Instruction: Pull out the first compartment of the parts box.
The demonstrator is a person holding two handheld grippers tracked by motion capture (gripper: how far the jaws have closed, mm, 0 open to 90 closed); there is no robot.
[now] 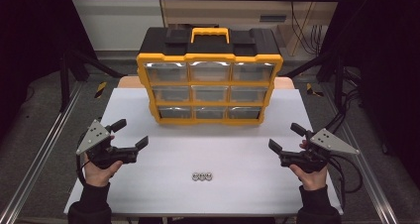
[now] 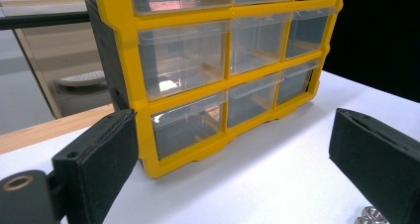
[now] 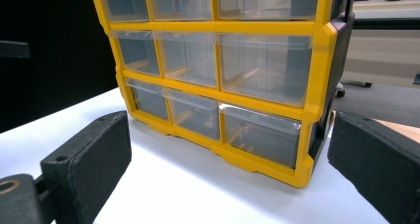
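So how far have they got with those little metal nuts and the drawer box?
Nothing looks done yet. The three metal nuts lie in a row on the white table, untouched. All nine clear drawers of the yellow organizer look shut. In hand: nothing; the left gripper and right gripper are both open, apart from the nuts. Probably left: open a drawer, pick the nuts up, put them in.

The left gripper [image 2: 233,169] is holding its two black jaws wide apart, one rising at the lower left and one at the right edge, with nothing between them. Ahead, a yellow drawer cabinet [image 2: 130,60] is standing on the white table [image 2: 277,169], its clear drawers [image 2: 188,125] all sitting closed. Silvery metal nuts [image 2: 370,216] are lying just beside the right jaw at the bottom edge.
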